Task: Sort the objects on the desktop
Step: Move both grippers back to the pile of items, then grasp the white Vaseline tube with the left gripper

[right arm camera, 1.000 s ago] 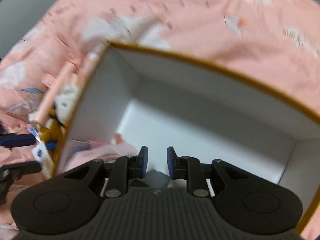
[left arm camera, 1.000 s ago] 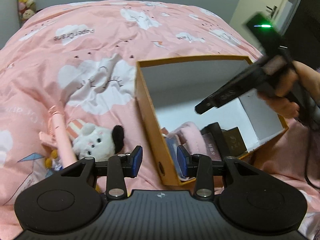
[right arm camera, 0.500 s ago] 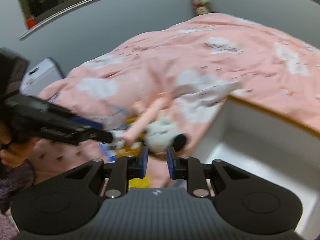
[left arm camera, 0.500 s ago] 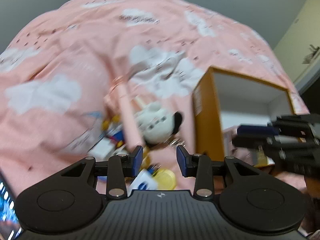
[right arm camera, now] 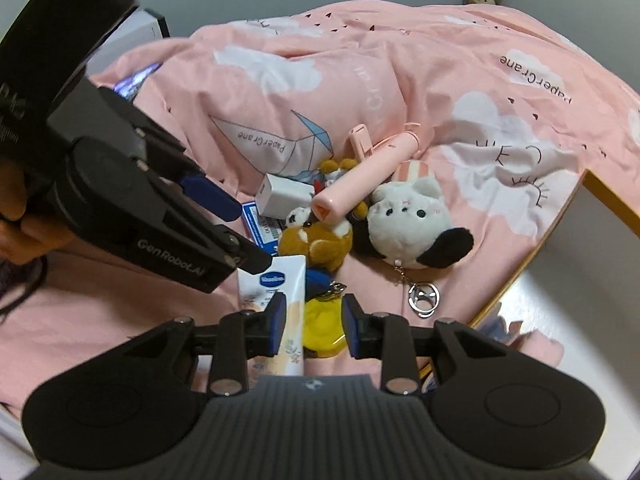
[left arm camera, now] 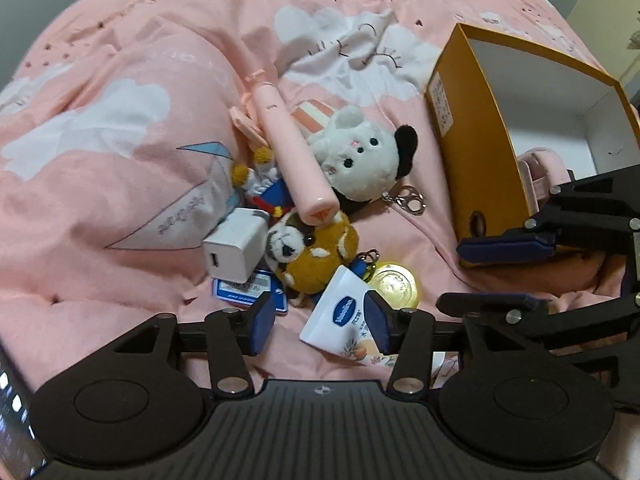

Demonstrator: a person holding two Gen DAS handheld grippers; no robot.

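A pile of small things lies on the pink duvet: a white plush (left arm camera: 358, 160) (right arm camera: 412, 216), a pink tube-shaped stick (left arm camera: 290, 160) (right arm camera: 360, 184), a brown plush (left arm camera: 316, 250) (right arm camera: 316, 242), a white charger (left arm camera: 234, 246) (right arm camera: 286, 196), a white Vaseline tube (left arm camera: 344, 316) (right arm camera: 276, 292) and a yellow round keychain (left arm camera: 394, 286) (right arm camera: 322, 320). My left gripper (left arm camera: 318, 322) is open, just above the tube's near end. My right gripper (right arm camera: 312, 320) is open over the yellow keychain and the tube; it also shows at the right of the left wrist view (left arm camera: 492, 276).
An open orange box (left arm camera: 472, 136) with a white inside stands right of the pile and holds pink and dark items. A blue card (left arm camera: 240, 290) lies under the charger. The duvet rises in folds behind the pile.
Both grippers have swung from the box to the pile and come down close over it. The right gripper has opened wider.
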